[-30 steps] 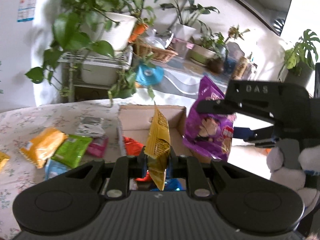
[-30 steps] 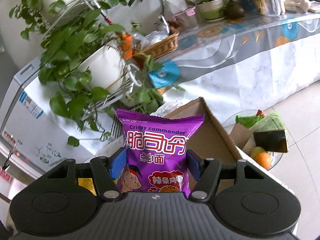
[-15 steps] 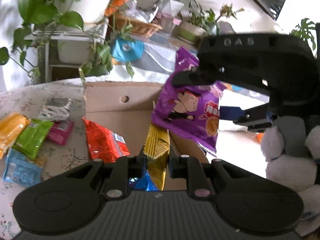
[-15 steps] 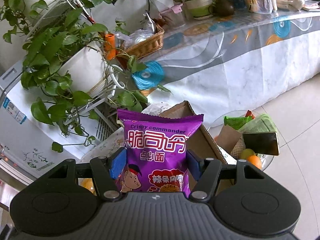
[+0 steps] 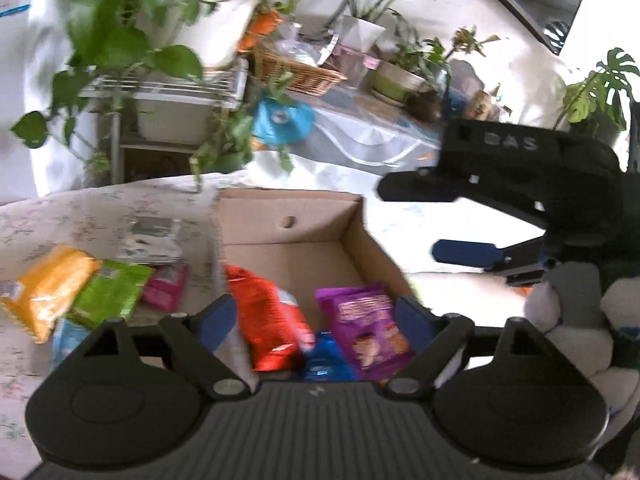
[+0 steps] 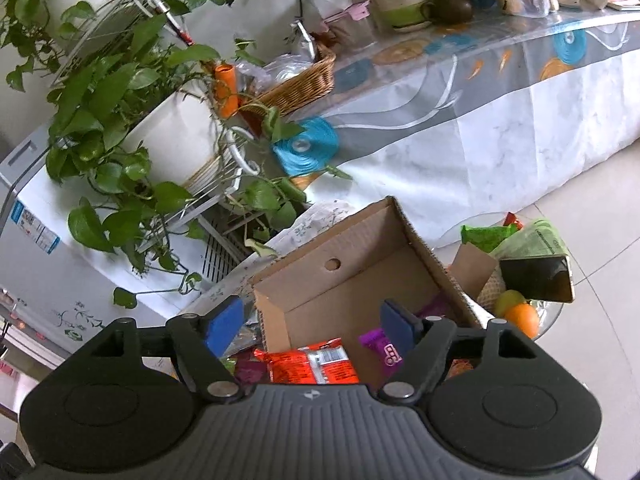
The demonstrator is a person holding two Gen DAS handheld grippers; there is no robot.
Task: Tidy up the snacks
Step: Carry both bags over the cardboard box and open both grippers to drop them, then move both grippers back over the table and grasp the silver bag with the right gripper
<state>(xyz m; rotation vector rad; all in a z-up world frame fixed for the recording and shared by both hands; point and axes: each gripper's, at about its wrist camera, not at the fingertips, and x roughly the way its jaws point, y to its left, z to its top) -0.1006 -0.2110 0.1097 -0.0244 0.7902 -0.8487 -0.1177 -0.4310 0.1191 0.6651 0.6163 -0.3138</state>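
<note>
a: what does the left wrist view show?

b: the left gripper (image 5: 312, 318) hangs over an open brown cardboard box (image 5: 288, 210) on a table covered by a pale floral cloth (image 5: 92, 216). its blue-padded jaws are opening, already spread wide, and nothing is pinched between them.

a: where are the snacks?

b: several lie inside the box: a shiny red snack packet (image 5: 266, 320), a purple snack bag with a cartoon figure (image 5: 370, 334), and a blue packet (image 5: 326, 364) between them, partly hidden by the gripper body. outside the box, to the left on the cloth, lie an orange-yellow packet (image 5: 50, 288), a green packet (image 5: 110, 292), a pink packet (image 5: 166, 286), a silver-grey packet (image 5: 150, 238) and a light blue packet (image 5: 66, 342). this view is a little blurred.

a: and the other gripper?

b: the right gripper (image 6: 312, 326) shows from its own camera, over the same box (image 6: 348, 276). its jaws are also opening, standing apart with nothing gripped. below them the red packet (image 6: 312, 366) and a corner of the purple bag (image 6: 378, 346) rest in the box. from the left view the right gripper (image 5: 424, 220) appears at the right edge, black with one blue pad (image 5: 466, 252), held by a hand in a pale fuzzy glove (image 5: 576, 320).

a: anything behind?

b: leafy potted plants (image 6: 120, 92) on a wire rack, a woven wicker basket (image 6: 300, 80), and a long table with a grey and white cover (image 6: 480, 112).
</note>
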